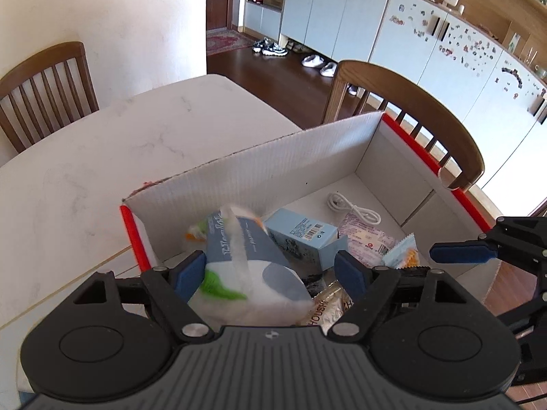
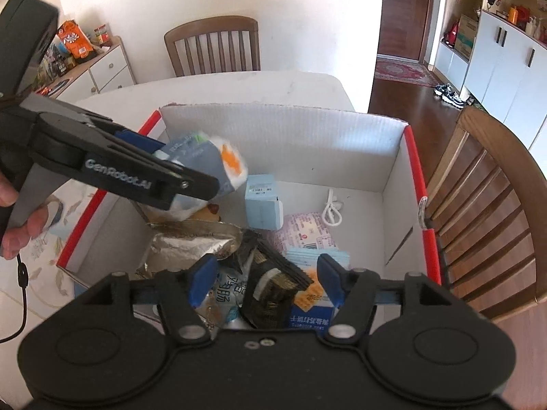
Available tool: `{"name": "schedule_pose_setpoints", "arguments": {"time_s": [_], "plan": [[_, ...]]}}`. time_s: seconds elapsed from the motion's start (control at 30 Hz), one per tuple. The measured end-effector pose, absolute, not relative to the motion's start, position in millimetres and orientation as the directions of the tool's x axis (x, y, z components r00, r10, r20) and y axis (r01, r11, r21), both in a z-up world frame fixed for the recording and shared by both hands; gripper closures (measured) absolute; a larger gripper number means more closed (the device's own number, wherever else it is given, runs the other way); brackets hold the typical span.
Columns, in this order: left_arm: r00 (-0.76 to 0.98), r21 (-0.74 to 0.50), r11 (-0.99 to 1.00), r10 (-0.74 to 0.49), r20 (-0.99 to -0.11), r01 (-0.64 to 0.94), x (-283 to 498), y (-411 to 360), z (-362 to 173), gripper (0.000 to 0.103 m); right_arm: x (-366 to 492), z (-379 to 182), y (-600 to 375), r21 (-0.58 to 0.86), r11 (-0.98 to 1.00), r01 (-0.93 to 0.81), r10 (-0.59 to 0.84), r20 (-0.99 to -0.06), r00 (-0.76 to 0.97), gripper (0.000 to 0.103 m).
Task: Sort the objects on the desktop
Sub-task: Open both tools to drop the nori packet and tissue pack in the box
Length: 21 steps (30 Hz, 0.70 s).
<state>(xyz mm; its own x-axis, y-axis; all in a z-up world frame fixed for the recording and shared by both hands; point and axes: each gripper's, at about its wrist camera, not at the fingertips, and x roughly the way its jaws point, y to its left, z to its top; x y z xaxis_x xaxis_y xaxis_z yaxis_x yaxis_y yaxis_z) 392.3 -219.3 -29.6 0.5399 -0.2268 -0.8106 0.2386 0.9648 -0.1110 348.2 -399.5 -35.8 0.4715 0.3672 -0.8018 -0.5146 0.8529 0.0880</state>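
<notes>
A white cardboard box (image 1: 273,164) with red edges stands on the white table (image 1: 102,157); it also shows in the right wrist view (image 2: 283,140). It holds a light blue carton (image 1: 301,235) (image 2: 263,205), a white cable (image 1: 355,208) (image 2: 331,208), snack packets and a foil bag (image 2: 191,242). My left gripper (image 1: 273,270) is open over the box, and a blurred white and blue-grey tissue pack (image 1: 246,273) (image 2: 212,167) lies between its jaws. My right gripper (image 2: 265,280) is open and empty above the near packets. Its blue fingertip (image 1: 461,251) shows at the right of the left wrist view.
Wooden chairs stand at the table's far side (image 2: 212,44) and right of the box (image 1: 410,102) (image 2: 485,205). A white drawer unit (image 2: 102,68) with snacks stands at the back left. Cabinets (image 1: 342,13) line the far wall. A patterned mat (image 2: 48,232) lies left of the box.
</notes>
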Motion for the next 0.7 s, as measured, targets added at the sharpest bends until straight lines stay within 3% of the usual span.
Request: {"name": "schedule_pose_setpoints", "arguments": {"time_s": [0.43,0.57,0.7], "plan": [[0.586,-0.182,0.948,-0.304,-0.751,0.259,350.5,-208.6,-4.4,0.017,329.9,-21.0,-397.4,0.1,0.866,-0.49,0.373,-0.782,0.5,0.033],[0.601,-0.191,0.944,-0.321,-0.732,0.271,335.7,-204.4,0.6,0.001,321.7,-17.3,-397.1,0.101,0.875,-0.474,0.368,-0.774,0.515,0.031],[0.616,-0.206,0.94,-0.335,-0.712,0.274,322.6,-198.1,5.0,0.001,313.3,-13.1,-396.9,0.102,0.887,-0.45,0.361,-0.761,0.539,0.029]]}}
